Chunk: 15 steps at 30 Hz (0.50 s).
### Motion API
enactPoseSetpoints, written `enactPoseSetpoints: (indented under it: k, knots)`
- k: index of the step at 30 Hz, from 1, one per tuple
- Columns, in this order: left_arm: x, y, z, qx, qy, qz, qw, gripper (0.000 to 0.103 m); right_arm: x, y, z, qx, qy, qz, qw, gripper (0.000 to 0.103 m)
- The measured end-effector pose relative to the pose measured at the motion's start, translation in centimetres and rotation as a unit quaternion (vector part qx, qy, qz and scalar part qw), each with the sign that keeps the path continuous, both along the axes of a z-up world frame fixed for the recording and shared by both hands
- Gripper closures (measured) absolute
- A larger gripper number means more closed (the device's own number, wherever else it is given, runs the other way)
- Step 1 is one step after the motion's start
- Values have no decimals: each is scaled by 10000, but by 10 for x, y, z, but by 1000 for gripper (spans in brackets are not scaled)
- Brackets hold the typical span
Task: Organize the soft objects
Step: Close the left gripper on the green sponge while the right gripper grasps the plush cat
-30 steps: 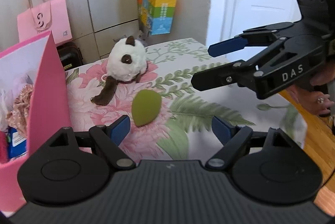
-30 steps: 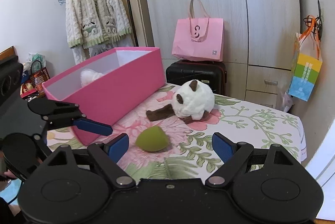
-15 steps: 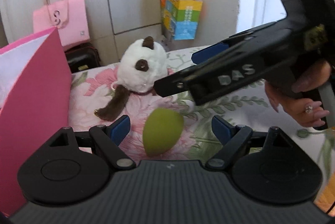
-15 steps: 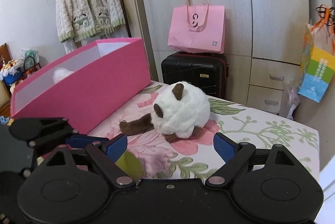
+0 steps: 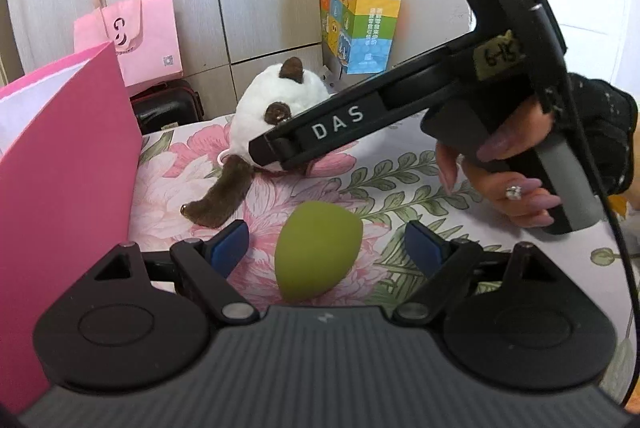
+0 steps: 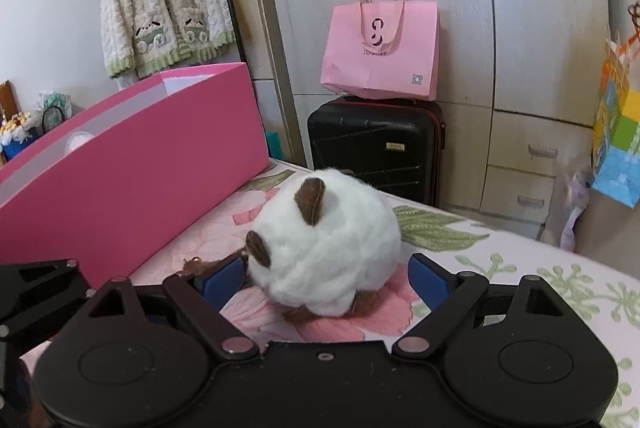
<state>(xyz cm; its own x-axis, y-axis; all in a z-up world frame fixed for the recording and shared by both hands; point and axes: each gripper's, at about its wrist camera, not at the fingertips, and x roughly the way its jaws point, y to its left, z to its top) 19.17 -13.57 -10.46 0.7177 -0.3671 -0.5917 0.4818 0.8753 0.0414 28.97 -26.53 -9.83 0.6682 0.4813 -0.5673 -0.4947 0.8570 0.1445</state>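
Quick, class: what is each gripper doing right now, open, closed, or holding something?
Left gripper: open, astride the green sponge, not gripping.
Right gripper: open, around the white plush toy, not closed.

A green egg-shaped sponge (image 5: pixel 318 248) lies on the floral tablecloth (image 5: pixel 400 180) between the left gripper's (image 5: pixel 327 248) spread blue pads. Beyond it, the right gripper (image 5: pixel 276 152) reaches the white plush toy (image 5: pixel 276 100). A pink box (image 5: pixel 68 164) stands along the left edge.
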Motion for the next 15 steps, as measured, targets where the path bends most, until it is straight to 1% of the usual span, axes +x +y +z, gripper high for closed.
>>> enactPoseSetpoints:
  k: [1, 4, 6, 8, 9, 15]
  knots:
    - [1, 1, 0, -55, 21, 22, 10000, 18, 1, 2, 0, -20, -56, 14, 10000, 11]
    - [5, 4, 0, -231, 177, 46, 9996, 26, 2, 5, 0, -77, -193, 72, 9998, 11]
    - [7, 4, -1, -246, 244, 24, 9994, 45, 2, 7, -1, -119, -250, 75, 9996, 11]
    - [8, 4, -2, -197, 230, 57, 9995, 53, 2, 7, 0, -117, -286, 51, 9995, 13]
    - [7, 3, -2, -159, 185, 60, 9997, 59, 3, 7, 0, -118, -278, 63, 9995, 20]
    - [7, 5, -1, -194, 150, 91, 9997, 62, 0, 5, 2, -115, -250, 51, 9996, 25]
